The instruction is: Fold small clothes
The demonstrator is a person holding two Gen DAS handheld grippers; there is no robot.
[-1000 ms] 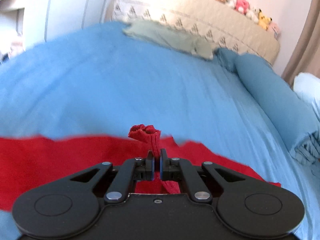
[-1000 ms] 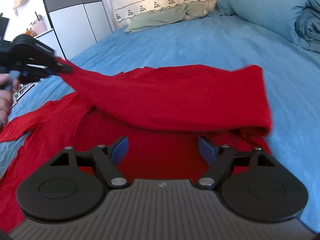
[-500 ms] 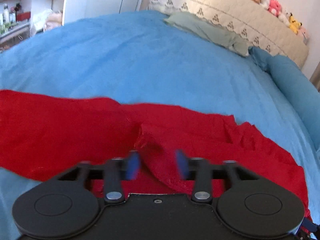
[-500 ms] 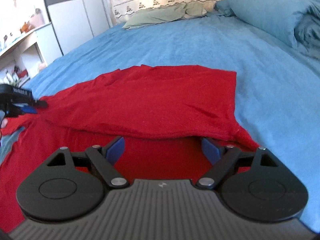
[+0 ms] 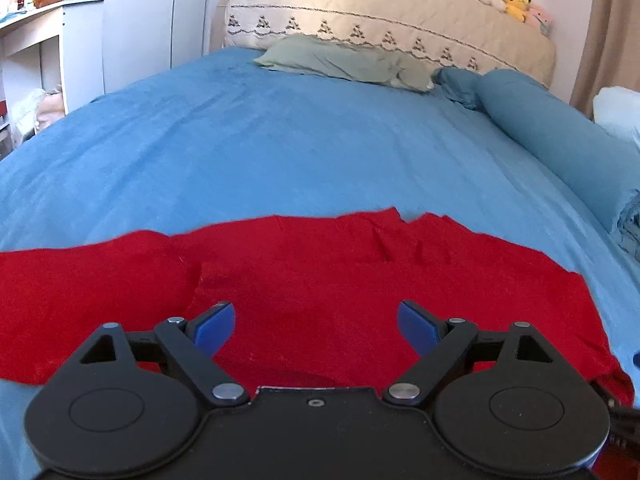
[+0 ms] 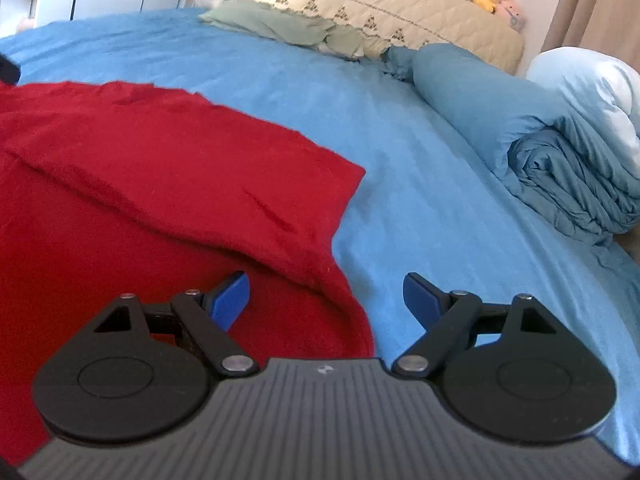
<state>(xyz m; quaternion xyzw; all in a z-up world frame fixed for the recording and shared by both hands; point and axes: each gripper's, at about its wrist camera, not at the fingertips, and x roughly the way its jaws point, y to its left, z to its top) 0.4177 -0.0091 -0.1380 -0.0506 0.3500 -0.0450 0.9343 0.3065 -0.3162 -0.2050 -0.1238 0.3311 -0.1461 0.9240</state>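
A red garment (image 5: pixel 304 276) lies on the blue bed sheet (image 5: pixel 280 140), with one layer folded over another. My left gripper (image 5: pixel 316 322) is open and empty, just above the red cloth. In the right wrist view the red garment (image 6: pixel 152 184) fills the left half, its folded edge running toward the near right. My right gripper (image 6: pixel 326 298) is open and empty over the garment's right edge, its left finger above the cloth and its right finger above bare sheet (image 6: pixel 420 200).
A green pillow (image 5: pixel 344 62) and a beige headboard (image 5: pixel 380 20) with plush toys stand at the far end. A rolled blue duvet (image 6: pixel 520 140) lies along the right side. White cabinets (image 5: pixel 140 28) stand to the left of the bed.
My left gripper has let go of the bunched red cloth and opened wide. The lifted layer has dropped flat onto the garment. My right gripper has shifted right, toward the garment's edge.
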